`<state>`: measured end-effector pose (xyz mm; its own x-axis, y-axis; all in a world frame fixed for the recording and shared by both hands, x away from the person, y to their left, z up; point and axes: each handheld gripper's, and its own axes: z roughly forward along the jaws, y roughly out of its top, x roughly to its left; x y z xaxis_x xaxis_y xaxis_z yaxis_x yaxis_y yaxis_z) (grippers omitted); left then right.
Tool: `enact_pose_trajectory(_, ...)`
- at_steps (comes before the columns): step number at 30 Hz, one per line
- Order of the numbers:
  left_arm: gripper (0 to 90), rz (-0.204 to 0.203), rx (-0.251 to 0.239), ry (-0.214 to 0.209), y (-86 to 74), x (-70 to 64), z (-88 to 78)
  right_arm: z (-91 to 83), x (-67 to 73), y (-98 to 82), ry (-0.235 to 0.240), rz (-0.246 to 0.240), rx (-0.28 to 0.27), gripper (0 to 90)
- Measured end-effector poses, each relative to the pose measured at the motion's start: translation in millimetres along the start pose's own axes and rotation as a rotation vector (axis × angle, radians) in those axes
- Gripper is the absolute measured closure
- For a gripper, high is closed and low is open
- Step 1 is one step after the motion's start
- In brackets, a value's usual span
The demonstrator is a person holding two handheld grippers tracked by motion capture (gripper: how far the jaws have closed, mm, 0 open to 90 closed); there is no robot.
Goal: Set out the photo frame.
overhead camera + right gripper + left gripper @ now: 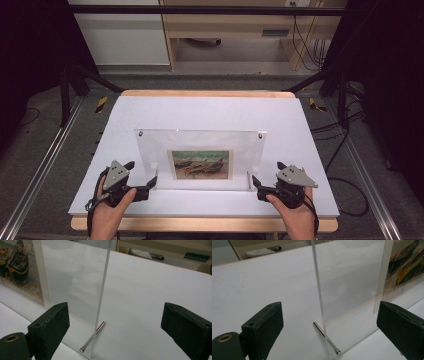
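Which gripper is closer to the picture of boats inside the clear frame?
Left, slightly. The left gripper sits at the clear frame's lower left corner, near the boat picture; the right gripper is at the lower right corner, a little farther away.

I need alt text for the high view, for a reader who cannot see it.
A clear acrylic picture frame holding a painting of boats stands on a white table. An open hand-held gripper flanks each lower corner: left, right.
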<state>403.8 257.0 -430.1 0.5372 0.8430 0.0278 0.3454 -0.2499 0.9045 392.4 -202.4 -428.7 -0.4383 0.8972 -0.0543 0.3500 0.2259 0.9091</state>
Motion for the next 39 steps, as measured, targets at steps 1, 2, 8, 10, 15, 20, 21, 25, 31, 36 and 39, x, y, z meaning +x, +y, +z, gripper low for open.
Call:
enact_pose_trajectory(1,7.4,-0.001,-0.005,0.004,0.4,1.2,-1.2,-1.1,-1.2,-0.2,-0.003,-0.001,0.003,8.6)
enact_pose_trajectory(2,7.4,-0.002,-0.011,0.007,0.7,2.6,-2.3,-2.3,-1.8,-0.3,-0.006,0.006,0.005,8.7)
enact_pose_trajectory(8,7.5,-0.022,-0.018,0.020,0.9,10.4,-6.6,-10.0,-8.4,-1.2,-0.029,0.017,-0.001,9.2)
enact_pose_trajectory(10,7.5,-0.028,-0.023,0.025,1.0,12.1,-7.9,-12.4,-11.5,-2.0,-0.038,0.024,-0.001,9.5)
enact_pose_trajectory(15,8.1,-0.033,-0.032,0.046,1.5,17.9,-12.3,-17.3,-18.2,-3.7,-0.055,0.036,-0.004,9.7)
enact_pose_trajectory(20,9.0,-0.046,-0.040,0.067,0.4,25.4,-16.2,-22.6,-26.6,-6.4,-0.075,0.050,-0.007,9.7)
enact_pose_trajectory(21,9.0,-0.051,-0.045,0.072,0.3,27.4,-17.2,-23.3,-27.7,-6.8,-0.079,0.052,-0.007,9.7)
enact_pose_trajectory(25,9.0,-0.059,-0.048,0.089,-0.5,34.9,-20.7,-25.7,-33.1,-9.4,-0.093,0.056,-0.002,9.7)
enact_pose_trajectory(31,9.0,-0.083,-0.048,0.116,-4.1,47.0,-25.4,-29.9,-41.7,-12.3,-0.114,0.070,-0.002,9.5)
enact_pose_trajectory(36,9.0,-0.082,-0.039,0.135,-5.9,54.6,-27.9,-32.5,-47.4,-14.8,-0.129,0.080,0.000,9.3)
enact_pose_trajectory(39,9.0,-0.088,-0.035,0.143,-7.2,58.6,-28.9,-33.6,-50.9,-16.5,-0.138,0.083,0.004,9.2)
